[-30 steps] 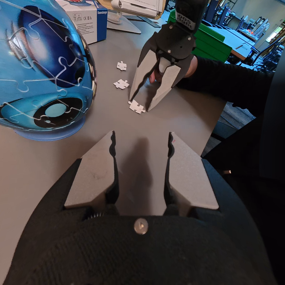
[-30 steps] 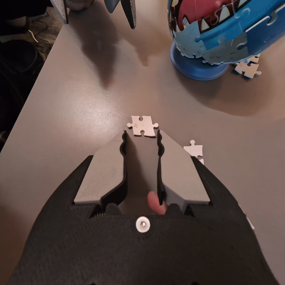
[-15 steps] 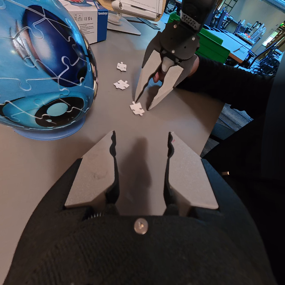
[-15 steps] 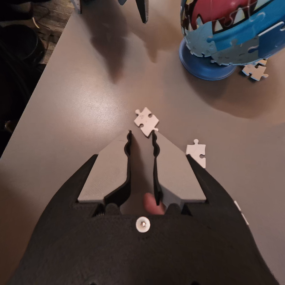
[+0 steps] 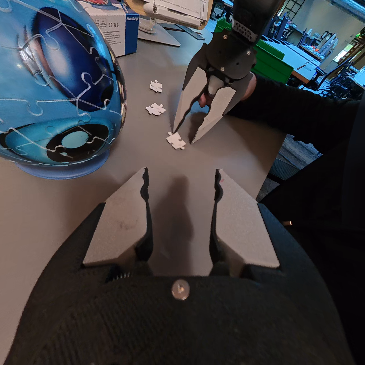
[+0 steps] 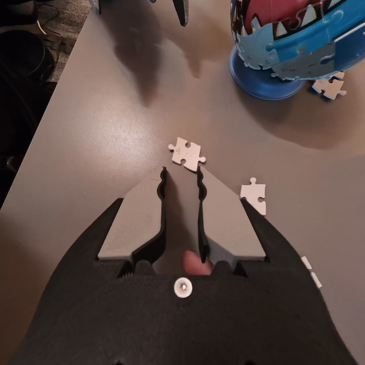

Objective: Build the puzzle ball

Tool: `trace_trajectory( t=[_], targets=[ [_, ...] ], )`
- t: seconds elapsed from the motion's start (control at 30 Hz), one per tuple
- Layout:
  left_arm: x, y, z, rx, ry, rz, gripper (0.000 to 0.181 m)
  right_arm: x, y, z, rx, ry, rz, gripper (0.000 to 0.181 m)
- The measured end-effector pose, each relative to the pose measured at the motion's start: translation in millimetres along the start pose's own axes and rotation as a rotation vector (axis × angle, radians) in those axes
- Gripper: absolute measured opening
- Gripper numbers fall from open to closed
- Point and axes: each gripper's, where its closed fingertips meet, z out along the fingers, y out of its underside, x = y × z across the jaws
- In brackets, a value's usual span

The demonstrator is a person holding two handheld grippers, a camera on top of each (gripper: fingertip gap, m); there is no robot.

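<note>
Your left tongs (image 5: 180,171) are spread wide and hold nothing, hovering over a bare part of the grey tabletop (image 5: 39,207) near its edge. Just ahead of them to the left stands the puzzle ball (image 5: 55,87), blue and glossy, seated on a blue round stand (image 5: 65,171).

Your right tongs (image 6: 181,168) are also spread, with a narrower gap, and point down at the tabletop. A white puzzle piece (image 6: 186,154) lies face down just past their tips; the right-hand tip touches its near corner, while the other tip is clear of it. Nothing is pinched. In the left wrist view those tongs (image 5: 182,136) come down steeply, with the same piece (image 5: 175,140) lying at their tips.

A second white piece (image 6: 254,194) lies just beside the right finger, and a third piece (image 5: 155,86) lies farther along the tabletop. Another loose piece (image 6: 328,87) sits by the far side of the stand, partly under the ball's open, unfinished rim.

At the far end stand a white and blue box (image 5: 116,29) and a green crate (image 5: 270,63).
</note>
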Motion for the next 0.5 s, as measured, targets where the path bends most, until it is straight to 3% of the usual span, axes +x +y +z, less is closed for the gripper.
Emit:
trace_trajectory(
  t=[0.33,0.4,0.5],
  targets=[
    [0,1,1,-0.01,0.007,-0.013,0.065,21,-10,3,0.007,0.079,-0.008,0.023],
    [0,1,1,-0.008,0.005,-0.01,0.065,25,-12,-3,0.008,0.099,-0.01,0.016],
    [-1,0,1,-0.006,-0.001,-0.005,0.065,21,-11,-11,0.023,0.08,-0.016,0.018]
  ],
)
